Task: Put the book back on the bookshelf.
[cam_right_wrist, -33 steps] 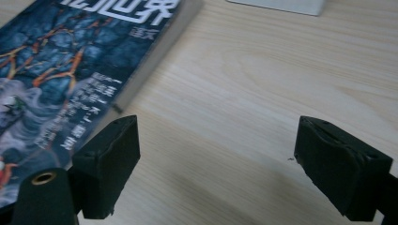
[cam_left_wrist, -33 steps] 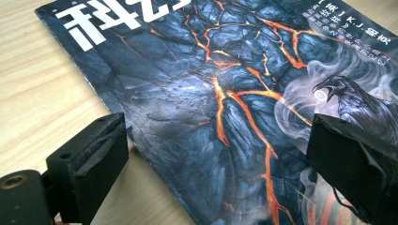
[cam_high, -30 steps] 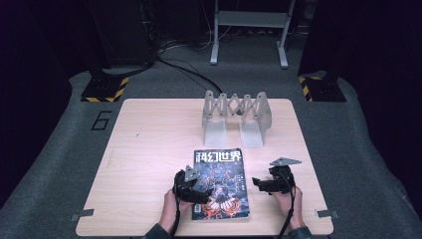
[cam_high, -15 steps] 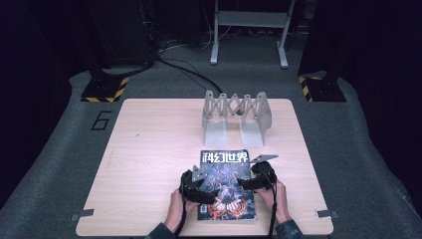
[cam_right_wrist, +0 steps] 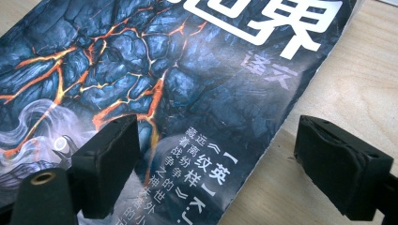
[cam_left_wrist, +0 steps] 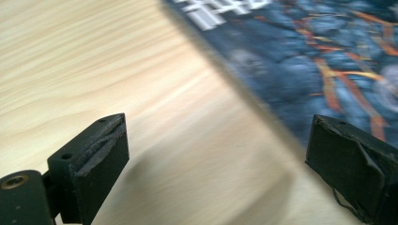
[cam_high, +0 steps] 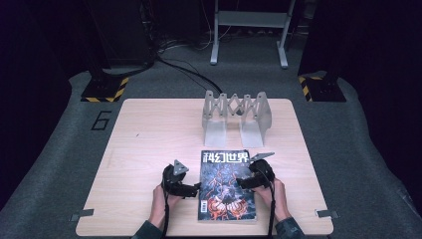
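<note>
Magazine (cam_high: 226,186) flat on table (cam_high: 149,144), near edge, at 6 o'clock from the metal rack (cam_high: 237,117).

Left gripper (cam_high: 193,188) at the magazine's 9 o'clock edge, jaws spread, nothing pinched. Right gripper (cam_high: 241,182) at its 3 o'clock edge, jaws spread astride the border, not pinching.

- A wooden table (cam_high: 149,149) stands on a grey floor mat (cam_high: 59,149) in a dark room.
- A magazine (cam_high: 226,186) with a dark cover and white title lies flat at the table's 6 o'clock edge.
- The left gripper (cam_high: 195,188) sits at the magazine's 9 o'clock side, its tips at the cover's edge, held by a hand (cam_high: 161,199).
- The right gripper (cam_high: 240,182) reaches in from 3 o'clock, its tips over the cover.
- A grey metal rack (cam_high: 236,117) stands at 12 o'clock from the magazine, well apart.
- A painted "6" (cam_high: 102,120) marks the mat at 10 o'clock.
</note>
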### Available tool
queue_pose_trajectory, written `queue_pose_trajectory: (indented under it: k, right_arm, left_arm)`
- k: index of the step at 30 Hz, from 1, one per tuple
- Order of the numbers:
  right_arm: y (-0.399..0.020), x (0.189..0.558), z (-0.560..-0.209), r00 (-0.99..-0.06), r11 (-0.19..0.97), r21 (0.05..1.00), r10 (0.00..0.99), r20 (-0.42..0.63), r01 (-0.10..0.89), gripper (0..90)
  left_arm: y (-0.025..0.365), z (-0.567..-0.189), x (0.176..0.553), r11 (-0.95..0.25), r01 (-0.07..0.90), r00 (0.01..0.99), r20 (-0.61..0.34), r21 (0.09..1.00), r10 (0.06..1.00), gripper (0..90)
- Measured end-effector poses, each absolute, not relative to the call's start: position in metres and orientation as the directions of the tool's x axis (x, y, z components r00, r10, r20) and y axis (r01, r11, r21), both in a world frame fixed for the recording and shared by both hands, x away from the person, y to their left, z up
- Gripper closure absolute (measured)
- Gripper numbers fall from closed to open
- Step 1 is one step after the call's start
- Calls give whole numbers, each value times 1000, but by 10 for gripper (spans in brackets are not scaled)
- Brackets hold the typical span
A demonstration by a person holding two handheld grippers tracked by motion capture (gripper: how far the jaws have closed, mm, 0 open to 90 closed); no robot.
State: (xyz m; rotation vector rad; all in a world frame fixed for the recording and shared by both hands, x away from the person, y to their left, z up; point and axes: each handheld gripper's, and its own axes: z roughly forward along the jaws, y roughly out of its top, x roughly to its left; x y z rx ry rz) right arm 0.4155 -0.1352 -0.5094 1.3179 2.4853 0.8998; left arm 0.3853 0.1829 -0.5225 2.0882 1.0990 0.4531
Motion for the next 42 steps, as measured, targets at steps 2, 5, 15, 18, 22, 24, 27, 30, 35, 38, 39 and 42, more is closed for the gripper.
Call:
queue_pose_trajectory:
  k: [2,5,15,18,22,24,27,30,35,38,39,42]
  right_arm:
    - [-134,416,-509,-583,420,591,805,108,689,143]
    - [-134,416,-509,-583,424,591,806,99,686,154]
    - [-132,420,-505,-591,447,552,800,106,704,194]
    - [-132,420,-503,-581,443,535,806,113,720,215]
    - [-136,422,-503,-574,416,550,806,146,724,257]
    - [-142,422,-504,-572,393,564,801,177,726,277]
    - [-151,423,-505,-569,348,592,787,237,727,316]
    - [-155,422,-505,-553,308,598,785,281,740,339]
    - [-157,418,-501,-559,286,631,778,286,721,388]
    - [-155,417,-499,-567,301,634,779,268,713,398]
    - [-155,416,-498,-567,296,636,778,272,712,404]
    - [-157,414,-496,-579,275,671,765,282,689,428]
  left_arm:
    - [187,-525,388,-381,578,563,-15,722,826,64]
    - [183,-529,388,-386,570,554,7,726,832,45]
    - [172,-529,388,-425,558,587,23,713,809,44]
    - [172,-529,388,-420,553,584,26,719,812,46]
    - [172,-529,388,-425,550,585,32,719,810,46]
    - [172,-529,388,-420,553,584,25,720,812,46]
    - [172,-529,388,-420,553,584,25,719,812,46]
    - [172,-529,388,-420,553,584,25,719,812,46]
    - [171,-529,388,-418,554,583,24,720,812,46]
    - [172,-529,388,-422,551,584,29,720,812,47]
    - [172,-529,388,-422,551,584,29,720,811,47]
    - [172,-529,388,-422,550,584,29,720,811,48]
